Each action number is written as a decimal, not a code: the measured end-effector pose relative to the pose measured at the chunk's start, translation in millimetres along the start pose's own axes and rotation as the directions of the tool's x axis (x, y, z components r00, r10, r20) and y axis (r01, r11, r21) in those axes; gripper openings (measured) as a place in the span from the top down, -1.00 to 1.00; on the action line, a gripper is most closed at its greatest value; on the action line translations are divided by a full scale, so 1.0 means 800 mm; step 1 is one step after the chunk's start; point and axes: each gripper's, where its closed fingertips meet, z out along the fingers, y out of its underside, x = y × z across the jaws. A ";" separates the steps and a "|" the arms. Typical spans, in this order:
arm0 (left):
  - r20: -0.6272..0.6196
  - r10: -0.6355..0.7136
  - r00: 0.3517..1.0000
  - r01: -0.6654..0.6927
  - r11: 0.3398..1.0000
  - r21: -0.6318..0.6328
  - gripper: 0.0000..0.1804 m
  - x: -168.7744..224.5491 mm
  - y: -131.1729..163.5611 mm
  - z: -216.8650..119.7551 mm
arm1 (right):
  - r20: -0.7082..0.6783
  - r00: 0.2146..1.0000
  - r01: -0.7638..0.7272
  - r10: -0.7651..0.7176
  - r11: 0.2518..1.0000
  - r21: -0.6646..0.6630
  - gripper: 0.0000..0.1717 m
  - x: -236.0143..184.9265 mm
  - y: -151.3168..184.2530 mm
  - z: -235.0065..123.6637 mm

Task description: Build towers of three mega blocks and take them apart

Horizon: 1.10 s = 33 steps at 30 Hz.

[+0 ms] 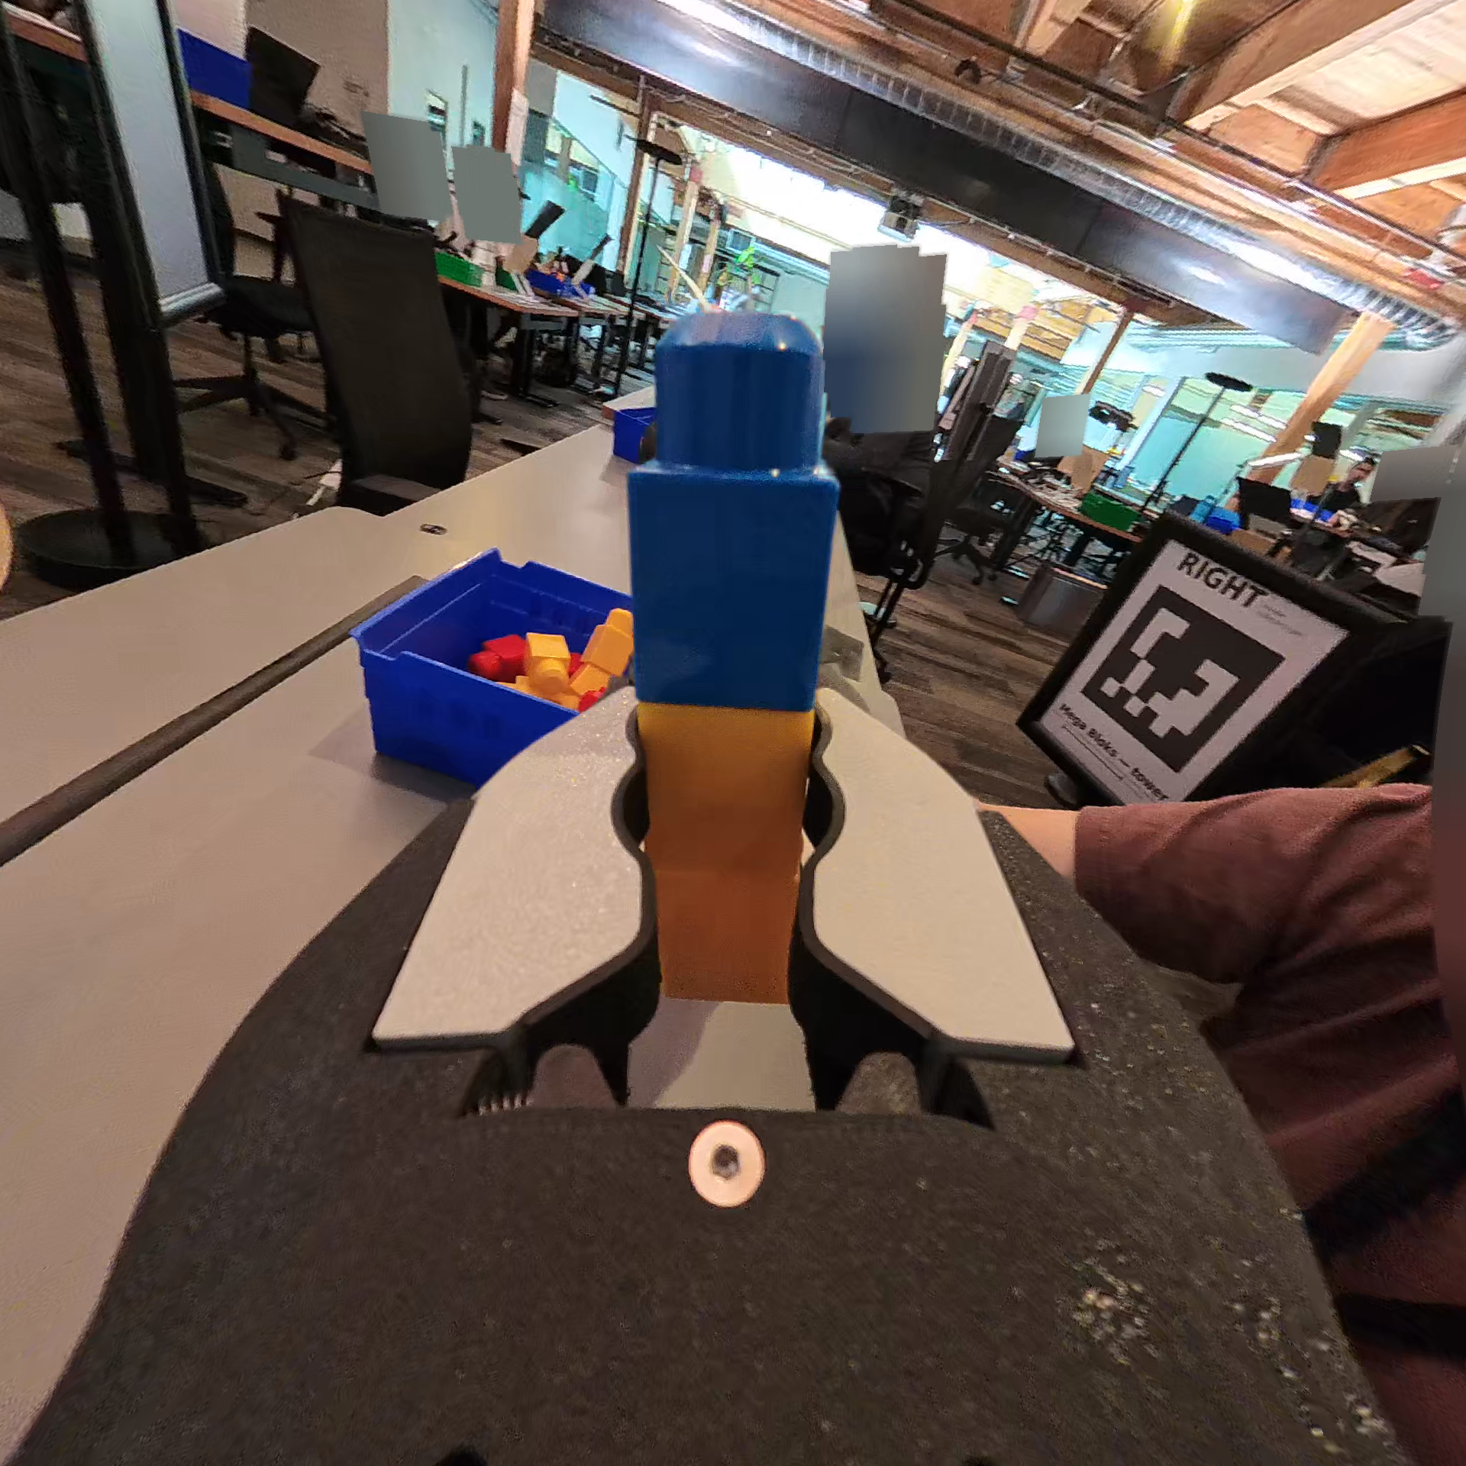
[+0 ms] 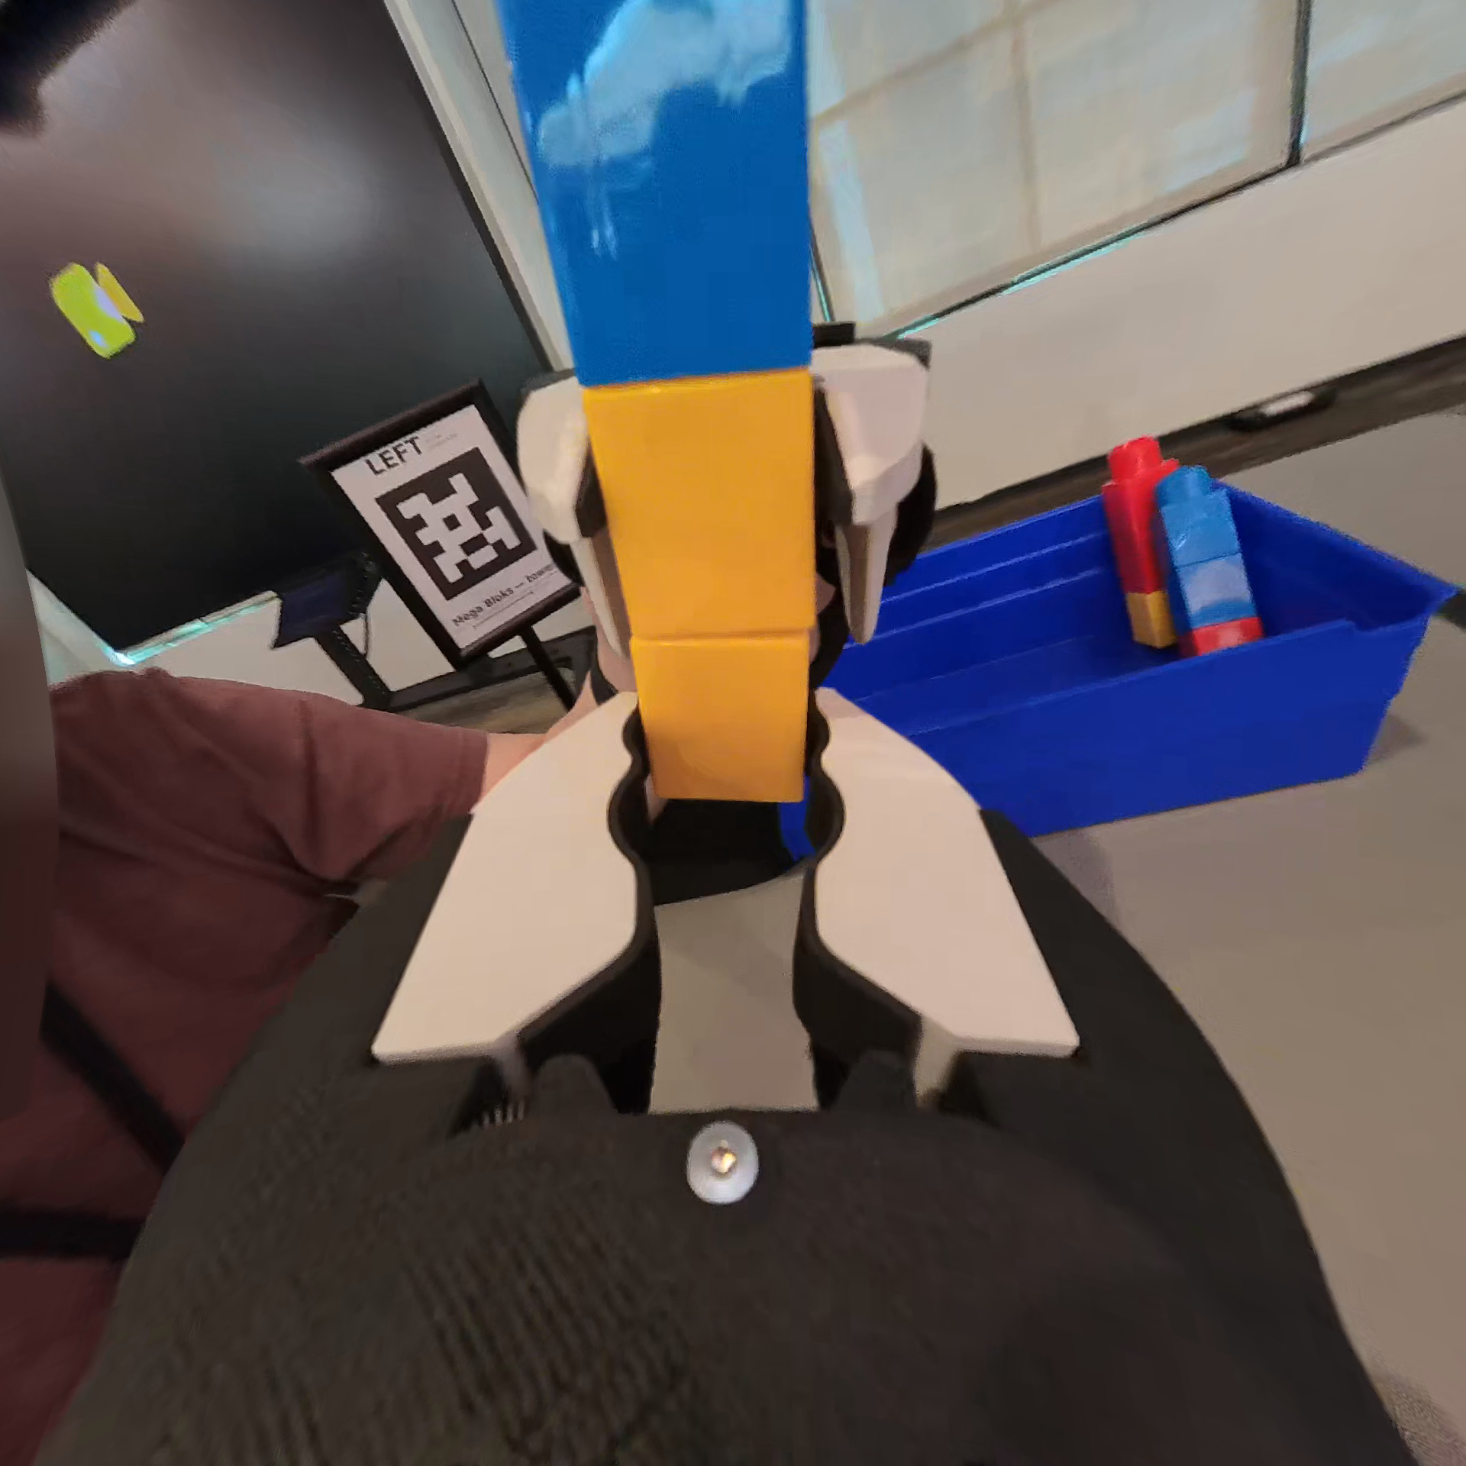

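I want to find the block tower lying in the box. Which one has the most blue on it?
Look at the big blue plastic bin on the grey table, right of the grippers. Two short block towers lean in its far corner. Yours is the right-hand tower: blue blocks with one red block at the bottom, while the left-hand tower is red with a yellow bottom.

- The blue block (image 2: 674,198) is glossy plastic, mirroring bright patches.
- The 2 yellow blocks (image 2: 706,516) are smooth plastic with a soft sheen.
- The gripper fingers (image 1: 539,857) look matt and finely grainy; the black body behind them is rough and speckled.
- The blue bin (image 1: 444,698) is smooth moulded plastic.
- The table (image 1: 159,912) is matt grey, probably laminate.
- The sleeve (image 1: 1269,896) is maroon cloth.
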 end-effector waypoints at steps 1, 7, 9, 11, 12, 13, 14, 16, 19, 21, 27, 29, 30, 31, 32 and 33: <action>0.010 0.001 1.000 -0.002 0.999 0.052 0.60 -0.002 -0.009 -0.003 | -0.005 1.000 -0.021 0.021 0.998 -0.061 0.57 0.003 0.010 -0.002; 0.006 0.009 1.000 -0.010 0.983 0.182 0.60 0.001 -0.060 -0.075 | -0.198 0.958 0.117 -0.206 0.915 -0.385 0.56 0.034 0.045 -0.021; 0.056 0.057 0.997 -0.063 0.991 0.118 0.60 -0.002 -0.051 -0.075 | -0.309 0.918 0.150 -0.247 0.940 -0.307 0.56 0.035 -0.003 -0.068; -0.001 0.050 0.999 -0.049 0.996 0.074 0.60 0.011 -0.043 -0.064 | -0.527 0.800 0.149 -0.285 0.947 -0.286 0.56 0.054 -0.039 -0.154; -0.013 0.044 0.999 -0.043 0.997 0.058 0.60 0.014 -0.039 -0.057 | -0.641 0.711 0.114 -0.291 0.946 -0.302 0.56 0.067 -0.043 -0.206; -0.014 0.042 0.999 -0.042 0.999 0.024 0.60 0.014 -0.031 -0.048 | -0.735 0.622 0.041 -0.271 0.948 -0.315 0.56 0.080 -0.037 -0.259; -0.003 0.048 0.999 -0.048 0.999 -0.021 0.60 0.011 -0.020 -0.040 | -0.807 0.544 -0.066 -0.231 0.946 -0.316 0.56 0.092 -0.021 -0.309; 0.029 0.064 0.998 -0.061 0.993 -0.100 0.60 0.001 0.002 -0.022 | -0.873 0.473 -0.250 -0.119 0.932 -0.263 0.56 0.107 0.021 -0.378; 0.031 0.048 0.998 -0.042 0.985 -0.165 0.60 -0.006 0.025 0.000 | -0.912 0.408 -0.479 0.031 0.858 -0.185 0.52 0.128 0.084 -0.435; 0.028 0.028 0.999 -0.023 0.980 -0.196 0.60 -0.010 0.040 0.013 | -0.934 0.355 -0.452 0.045 0.883 -0.130 0.32 0.144 0.078 -0.448; -0.039 -0.044 0.998 0.035 0.978 -0.204 0.60 -0.004 0.060 0.040 | -0.571 0.806 0.214 -0.154 0.976 0.038 0.26 0.057 -0.089 -0.245; -0.045 -0.051 0.998 0.040 0.975 -0.219 0.60 -0.003 0.066 0.045 | -0.387 0.893 0.290 -0.228 0.951 0.111 0.23 0.011 -0.100 -0.170; -0.042 -0.049 0.998 0.038 0.974 -0.225 0.60 -0.004 0.069 0.047 | -0.317 0.921 0.265 -0.226 0.960 0.087 0.20 0.001 -0.091 -0.140; -0.044 -0.050 0.998 0.039 0.973 -0.228 0.60 -0.003 0.071 0.049 | -0.273 0.940 0.224 -0.206 0.974 0.039 0.17 -0.001 -0.077 -0.116; -0.051 -0.056 0.997 0.043 0.972 -0.229 0.60 -0.001 0.072 0.050 | -0.257 0.948 0.187 -0.185 0.982 -0.016 0.13 0.002 -0.061 -0.098; -0.060 -0.062 0.996 0.046 0.971 -0.236 0.60 0.001 0.074 0.052 | -0.245 0.953 0.170 -0.180 0.983 -0.062 0.14 0.005 -0.049 -0.084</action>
